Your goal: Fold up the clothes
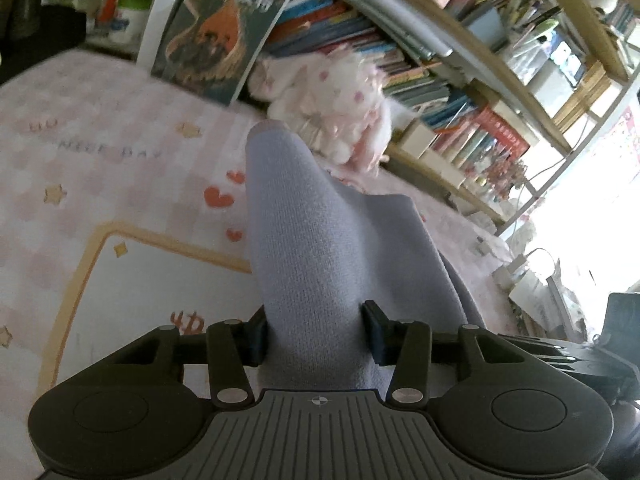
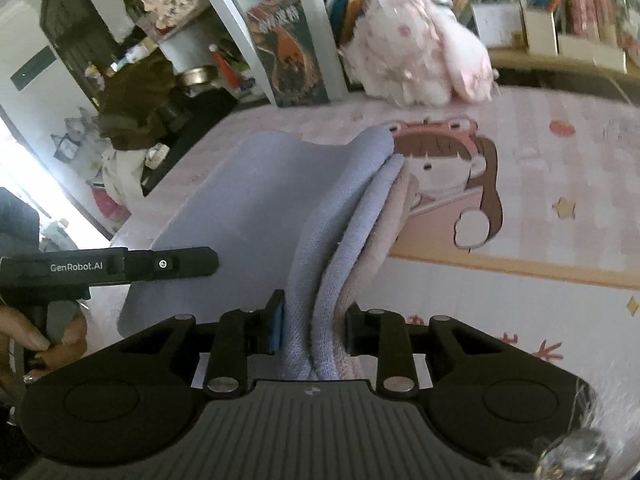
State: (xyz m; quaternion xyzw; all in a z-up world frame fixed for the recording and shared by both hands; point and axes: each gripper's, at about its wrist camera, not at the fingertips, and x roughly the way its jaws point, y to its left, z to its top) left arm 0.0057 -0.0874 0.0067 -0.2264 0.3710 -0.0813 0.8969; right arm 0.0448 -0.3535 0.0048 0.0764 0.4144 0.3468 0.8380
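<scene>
A pink checked bedsheet (image 2: pixel 560 168) with a cartoon girl, stars and hearts covers the bed. Both the left tongs (image 1: pixel 316 334) and right tongs (image 2: pixel 314 330) clamp the lavender knit garment (image 2: pixel 256 200) above it. A plush toy (image 2: pixel 420 48) sits against crowded bookshelves (image 1: pixel 460 92).

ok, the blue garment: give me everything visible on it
The lavender-blue knit garment looks soft and fine-ribbed, with a pinkish-beige layer at one edge. It is bunched into several layers between the fingers of the right gripper and of the left gripper, lifted there; its far part lies on the pink bedspread.
</scene>
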